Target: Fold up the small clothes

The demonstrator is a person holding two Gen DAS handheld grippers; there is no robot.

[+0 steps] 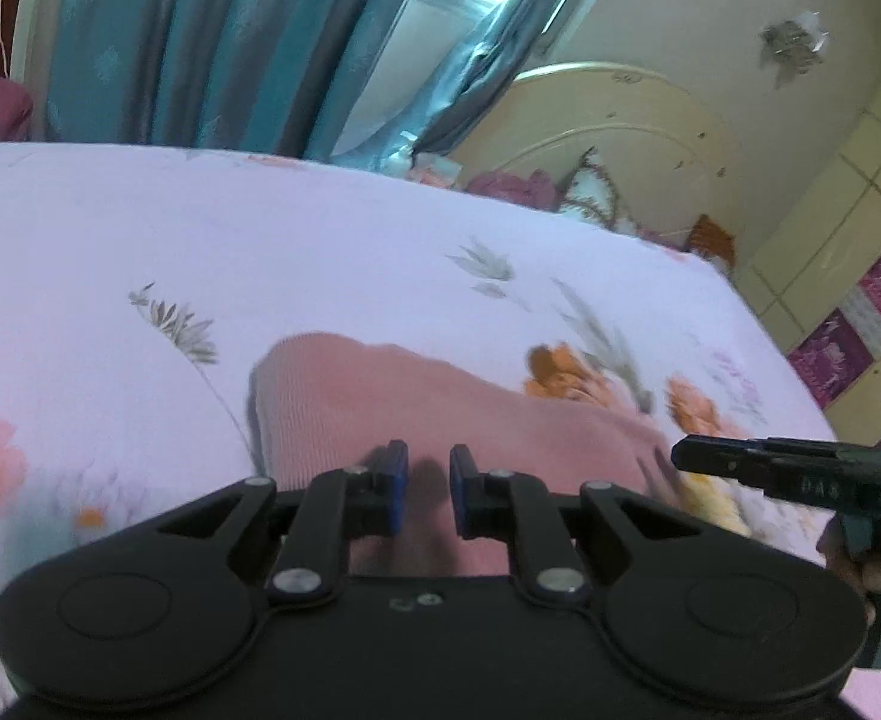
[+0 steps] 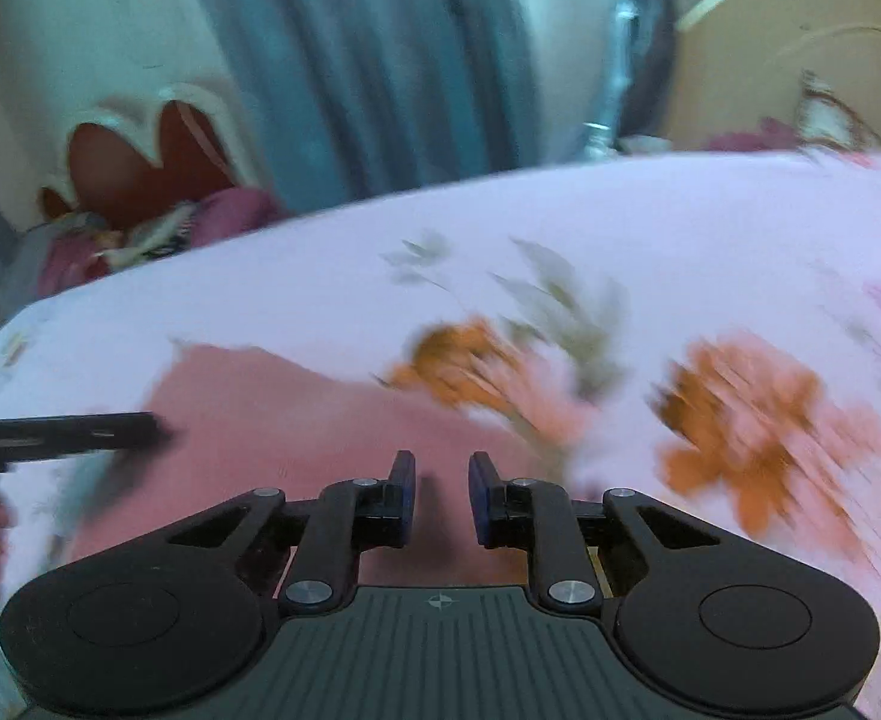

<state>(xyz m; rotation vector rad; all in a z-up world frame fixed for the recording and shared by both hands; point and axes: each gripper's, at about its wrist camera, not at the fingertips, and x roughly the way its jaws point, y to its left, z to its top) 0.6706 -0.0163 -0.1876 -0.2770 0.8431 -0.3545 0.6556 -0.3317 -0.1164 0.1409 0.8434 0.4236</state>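
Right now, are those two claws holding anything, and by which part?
Nothing is held. The left claw and right claw both stand slightly open above the pink garment, with no cloth between their pads.

My right view is smeared: the sheet [image 2: 710, 252] flowers blur badly. The cloth's [image 1: 380, 396] near edge hides behind my left gripper [image 1: 428, 492]. The right gripper [image 1: 800, 468] runs off frame.

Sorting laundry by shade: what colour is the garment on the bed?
Plain salmon pink with a fine ribbed texture; the garment shows best in the left wrist view.
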